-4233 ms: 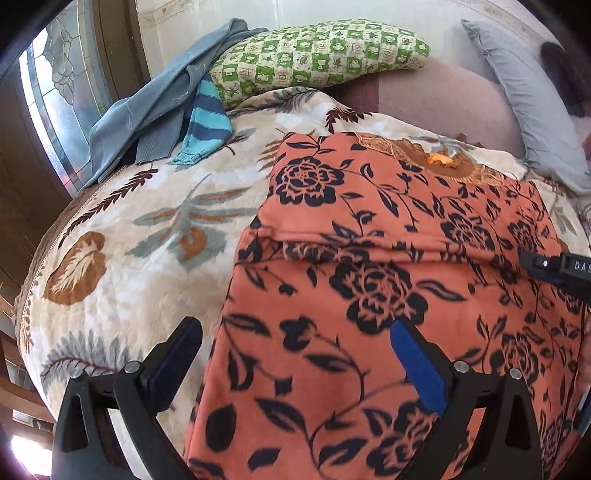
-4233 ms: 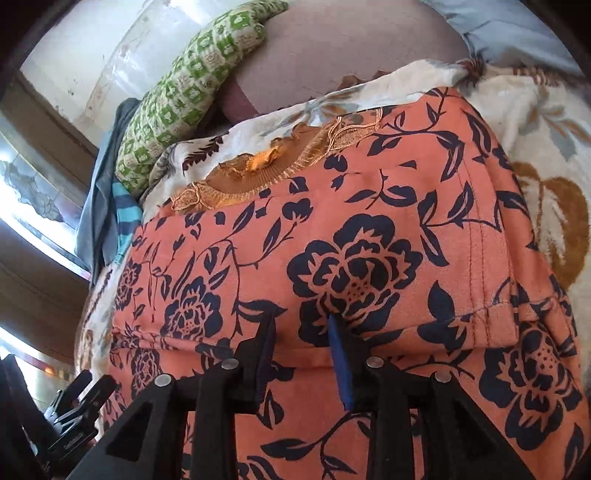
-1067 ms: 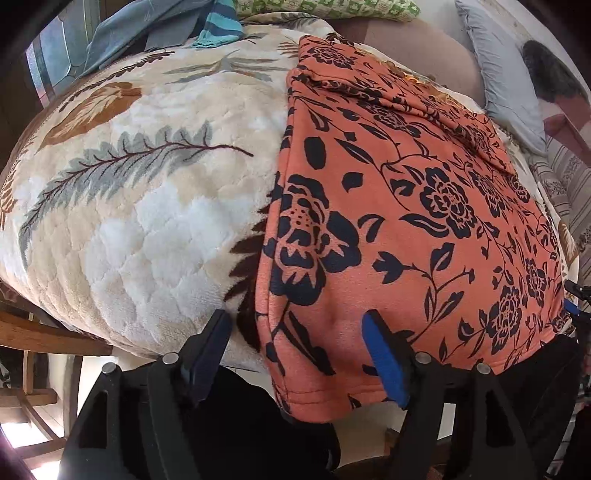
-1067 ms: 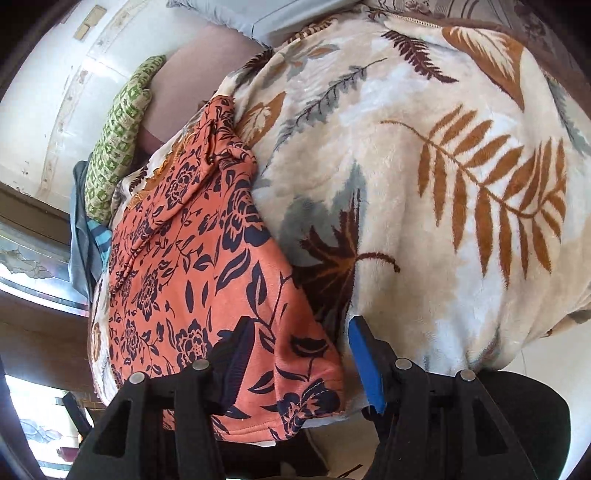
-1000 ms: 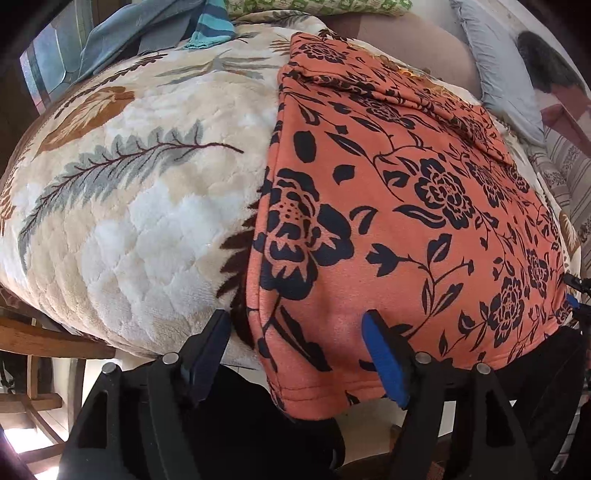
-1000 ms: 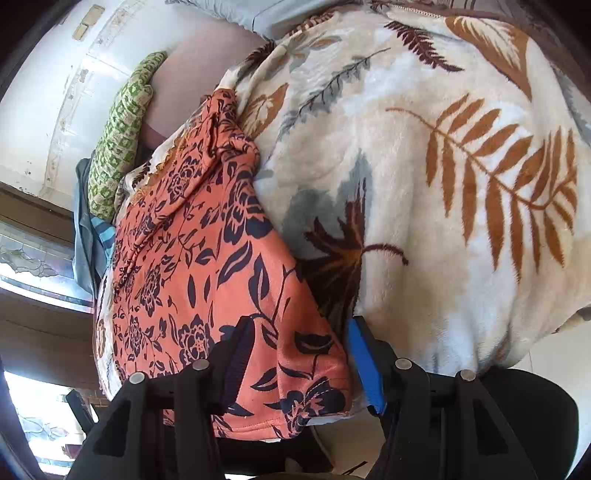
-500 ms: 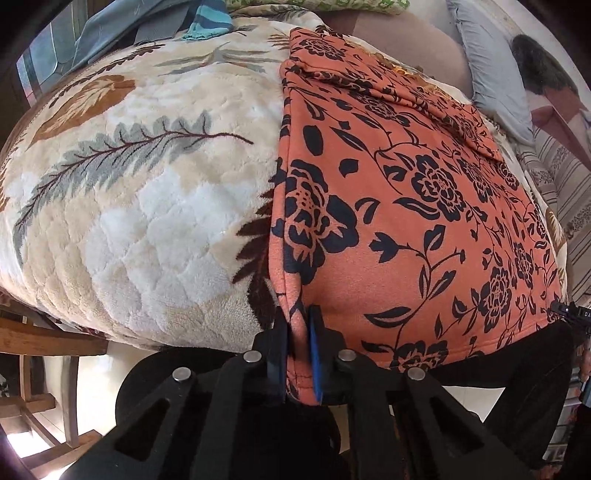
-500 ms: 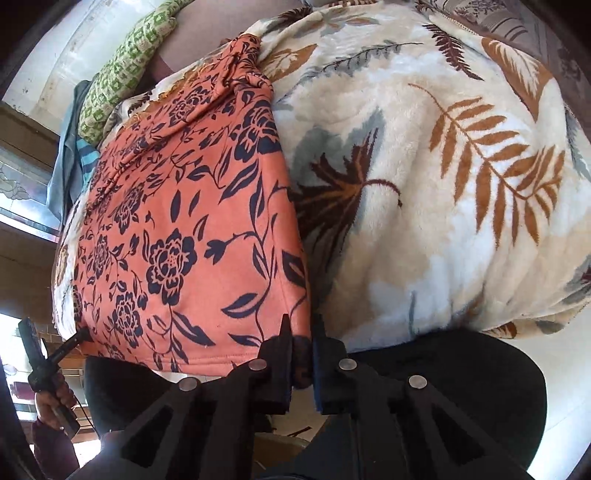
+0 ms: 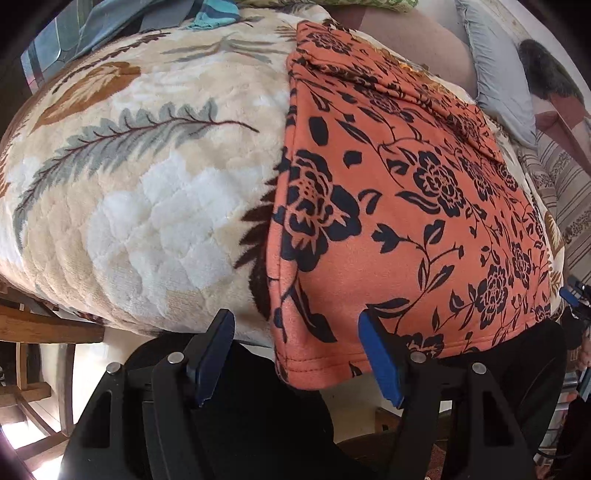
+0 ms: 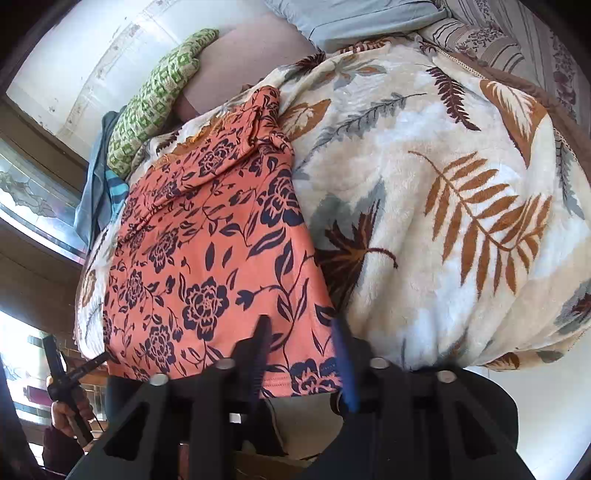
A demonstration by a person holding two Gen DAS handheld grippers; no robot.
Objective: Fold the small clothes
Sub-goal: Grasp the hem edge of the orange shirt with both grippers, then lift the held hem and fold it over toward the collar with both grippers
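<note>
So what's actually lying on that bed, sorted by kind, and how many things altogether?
Blankets: 1, the leaf-print blanket
Garments: 2, the orange flowered garment and a blue garment with a turquoise striped part, possibly more than one piece
Pillows: 2, the green checked pillow and the grey pillow
Total: 5

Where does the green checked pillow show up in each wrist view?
Left wrist view: only a sliver of the green checked pillow at the very top edge, right of centre, beyond the orange flowered garment.
Right wrist view: upper left, the pillow lies slanted against the wall, above the garment.
Shared landmark: the blue striped cloth beside the pillow, near the window.
</note>
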